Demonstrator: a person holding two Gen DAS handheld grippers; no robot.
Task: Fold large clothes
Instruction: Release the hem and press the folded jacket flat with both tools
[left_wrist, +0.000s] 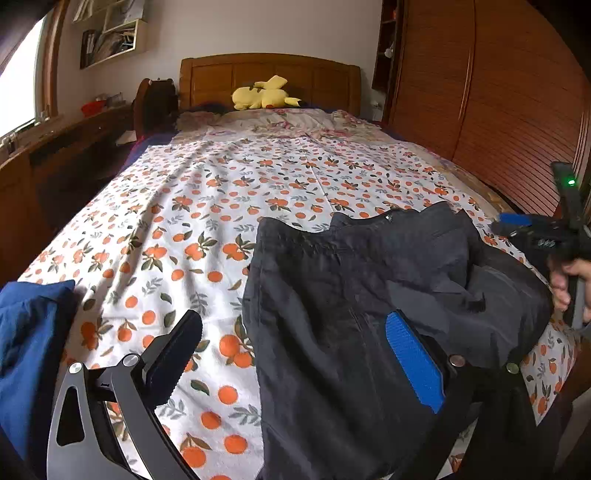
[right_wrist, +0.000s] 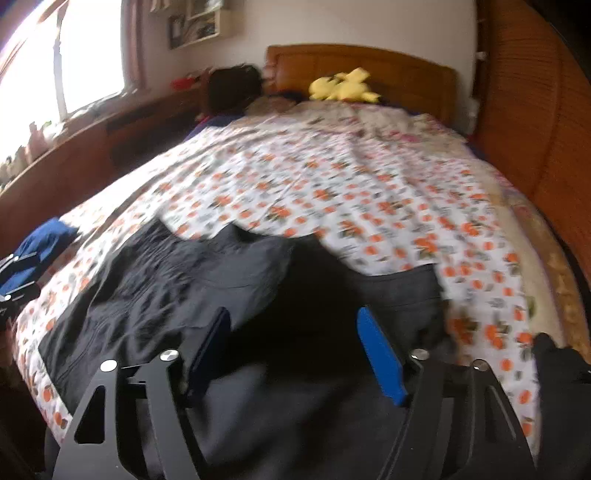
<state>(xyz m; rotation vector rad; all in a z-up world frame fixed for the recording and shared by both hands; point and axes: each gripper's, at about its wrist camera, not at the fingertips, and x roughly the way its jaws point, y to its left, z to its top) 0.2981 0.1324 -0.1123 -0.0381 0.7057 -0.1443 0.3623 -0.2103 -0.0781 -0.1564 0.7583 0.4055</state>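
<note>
Dark trousers (left_wrist: 351, 295) lie crumpled on the near end of the orange-print bedsheet (left_wrist: 221, 192). Left gripper (left_wrist: 295, 354) gapes wide, holding nothing, above the trousers' edge. Right gripper (right_wrist: 295, 354) partly open over the trousers, pads not pressing.

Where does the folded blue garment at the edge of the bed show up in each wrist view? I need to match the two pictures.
Left wrist view: the folded blue garment fills the lower left edge, left of the left gripper.
Right wrist view: it sits small at the far left edge, mid-height.
Shared landmark: the yellow plush toy by the wooden headboard.
</note>
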